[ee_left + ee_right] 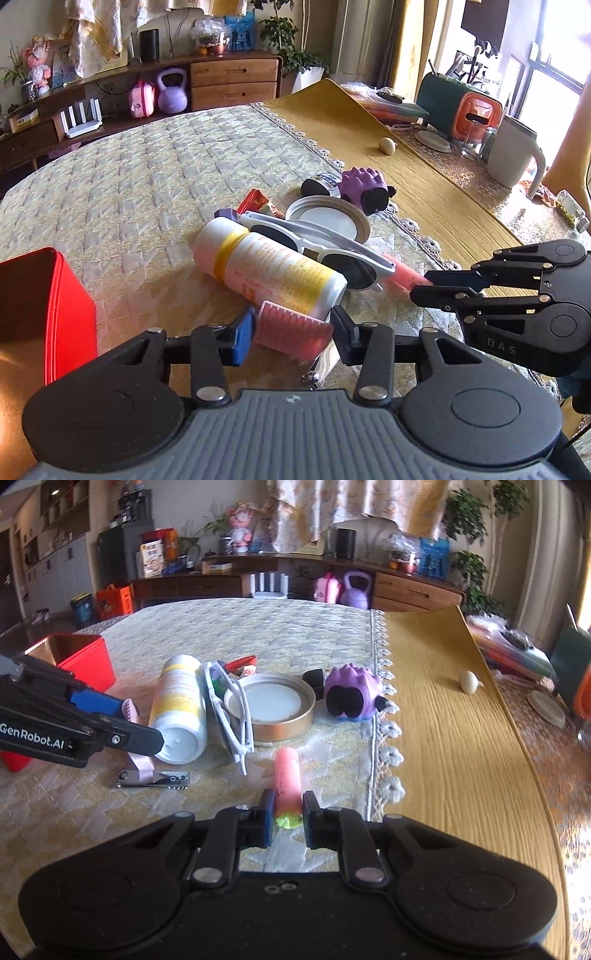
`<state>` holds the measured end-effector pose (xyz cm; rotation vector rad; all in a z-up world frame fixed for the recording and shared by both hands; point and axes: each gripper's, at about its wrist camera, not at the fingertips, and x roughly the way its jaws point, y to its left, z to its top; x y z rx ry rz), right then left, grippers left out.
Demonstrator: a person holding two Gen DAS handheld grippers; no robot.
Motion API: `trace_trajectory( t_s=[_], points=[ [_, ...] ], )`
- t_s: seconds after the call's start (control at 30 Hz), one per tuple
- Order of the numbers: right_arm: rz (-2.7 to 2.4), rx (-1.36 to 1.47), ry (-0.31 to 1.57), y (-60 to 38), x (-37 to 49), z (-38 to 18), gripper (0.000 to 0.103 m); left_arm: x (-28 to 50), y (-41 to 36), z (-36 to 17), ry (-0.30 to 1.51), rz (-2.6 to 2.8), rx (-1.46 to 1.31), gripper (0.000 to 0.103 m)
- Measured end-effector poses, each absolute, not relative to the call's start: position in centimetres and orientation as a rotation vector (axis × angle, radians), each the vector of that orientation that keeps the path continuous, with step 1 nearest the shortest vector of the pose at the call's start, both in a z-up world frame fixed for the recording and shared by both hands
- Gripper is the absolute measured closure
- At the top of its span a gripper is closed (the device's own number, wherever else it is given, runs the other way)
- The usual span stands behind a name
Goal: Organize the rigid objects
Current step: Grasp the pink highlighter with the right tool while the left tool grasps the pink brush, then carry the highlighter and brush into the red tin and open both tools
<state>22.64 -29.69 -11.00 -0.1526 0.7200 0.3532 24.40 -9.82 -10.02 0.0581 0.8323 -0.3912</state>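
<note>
Rigid objects lie heaped mid-table on the quilted cloth, with a red box [55, 295] at the left edge.

We see two risks. The left tongs [291, 328] straddle a pink ribbed comb [295, 328] that leans against the white bottle [269, 269]; lifting it could nudge the bottle into a roll and drag the sunglasses [325, 251] resting on it. A nail clipper [155, 777] lies just beside the comb and could snag.

Those left tongs stand partly closed around the comb; we cannot tell whether the pads press yet. Further right, the right tongs [288, 812] are clamped on the near end of a pink tube [286, 775], which may pivot in so short a grip.
</note>
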Motion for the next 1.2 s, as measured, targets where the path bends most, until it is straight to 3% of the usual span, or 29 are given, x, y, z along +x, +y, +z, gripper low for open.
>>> trace_trajectory(
  t_s=[0.63,1.2],
  points=[
    [0.395,-0.076,0.632,-26.7,16.3,-4.9,0.088,19.3,-5.7,-4.9,0.826,-0.314,-0.038,0.059],
    [0.564,-0.159,0.536,-15.7,16.3,-0.2,0.088,18.3,5.2,-0.4,0.781,-0.096,-0.09,0.059]
  ],
)
